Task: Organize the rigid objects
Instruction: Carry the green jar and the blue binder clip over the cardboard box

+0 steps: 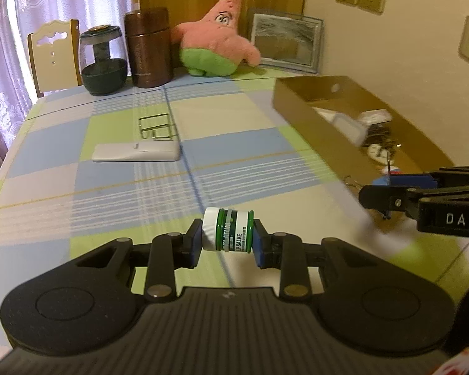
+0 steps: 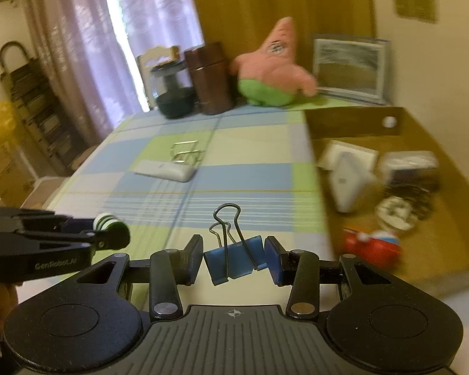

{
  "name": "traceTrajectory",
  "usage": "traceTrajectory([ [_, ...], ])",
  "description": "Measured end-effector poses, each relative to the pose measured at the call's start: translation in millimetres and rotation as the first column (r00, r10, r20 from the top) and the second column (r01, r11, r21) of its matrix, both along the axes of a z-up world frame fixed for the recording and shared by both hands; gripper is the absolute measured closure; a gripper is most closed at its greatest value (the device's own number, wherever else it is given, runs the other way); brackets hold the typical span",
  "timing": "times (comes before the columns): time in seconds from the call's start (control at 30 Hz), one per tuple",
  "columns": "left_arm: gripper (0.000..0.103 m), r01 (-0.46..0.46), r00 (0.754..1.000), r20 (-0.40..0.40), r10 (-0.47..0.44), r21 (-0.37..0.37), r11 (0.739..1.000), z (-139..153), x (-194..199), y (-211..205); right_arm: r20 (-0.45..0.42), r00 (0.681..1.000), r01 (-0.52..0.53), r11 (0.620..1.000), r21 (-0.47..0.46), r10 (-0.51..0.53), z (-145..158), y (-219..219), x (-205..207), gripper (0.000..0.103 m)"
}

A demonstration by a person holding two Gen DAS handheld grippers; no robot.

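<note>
- left tool [image 1: 227, 234] clamps the lip salve jar [image 1: 228, 233] lid-to-base, centre frame above the desk [image 1: 109, 187].
- right tool [image 2: 233, 257] pinches the blue binder clip [image 2: 234, 259] by its sides, lower centre.
- both look light and stiff; the jar's smooth plastic may slip.
- cardboard box [image 2: 344, 118] sits at right.

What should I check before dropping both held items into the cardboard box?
1. Left claw shut on lip salve jar: ok.
2. Right claw shut on blue binder clip: ok, though clip sits tilted.
3. Cardboard box open, bare floor showing: ok.
4. Either claw above box: not ok, both over tablecloth.
5. Claws apart from each other: ok.
6. Remote and wire clip left on the table: not ok.
</note>
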State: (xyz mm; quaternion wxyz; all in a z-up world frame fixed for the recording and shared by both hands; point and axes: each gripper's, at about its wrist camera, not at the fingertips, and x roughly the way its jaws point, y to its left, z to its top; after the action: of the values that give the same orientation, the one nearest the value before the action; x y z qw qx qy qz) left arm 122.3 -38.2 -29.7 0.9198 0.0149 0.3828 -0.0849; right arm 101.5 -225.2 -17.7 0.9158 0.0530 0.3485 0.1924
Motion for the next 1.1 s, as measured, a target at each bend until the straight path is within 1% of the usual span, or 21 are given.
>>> traceTrajectory([
  [0.23,0.076,0.047,0.999,0.020,-0.046,-0.041,0.998,18,-20,-49,0.019,0.993,0.121,0.993,-0.004,-0.120,24,-52,-30,0.063],
  [0.4,0.076,0.099,0.995,0.038,-0.097,-0.056,0.994,31,-24,-83,0.014,0.977,0.213,0.976,0.037,-0.213,42,-97,-42,0.063],
  [0.57,0.076,0.154,0.987,0.054,-0.151,-0.054,0.987,41,-22,-115,0.036,0.962,0.270,0.963,0.015,-0.271,56,-131,-50,0.063],
  [0.7,0.076,0.193,0.980,0.058,-0.190,-0.053,0.980,45,-18,-137,0.043,0.955,0.293,0.956,-0.011,-0.292,58,-154,-52,0.063],
  [0.87,0.076,0.220,0.975,0.054,-0.217,-0.067,0.973,45,-8,-160,0.046,0.955,0.295,0.955,-0.041,-0.293,55,-174,-47,0.063],
  [1.1,0.076,0.240,0.970,0.040,-0.238,-0.077,0.968,38,14,-182,0.053,0.963,0.266,0.961,-0.070,-0.263,49,-183,-28,0.063],
])
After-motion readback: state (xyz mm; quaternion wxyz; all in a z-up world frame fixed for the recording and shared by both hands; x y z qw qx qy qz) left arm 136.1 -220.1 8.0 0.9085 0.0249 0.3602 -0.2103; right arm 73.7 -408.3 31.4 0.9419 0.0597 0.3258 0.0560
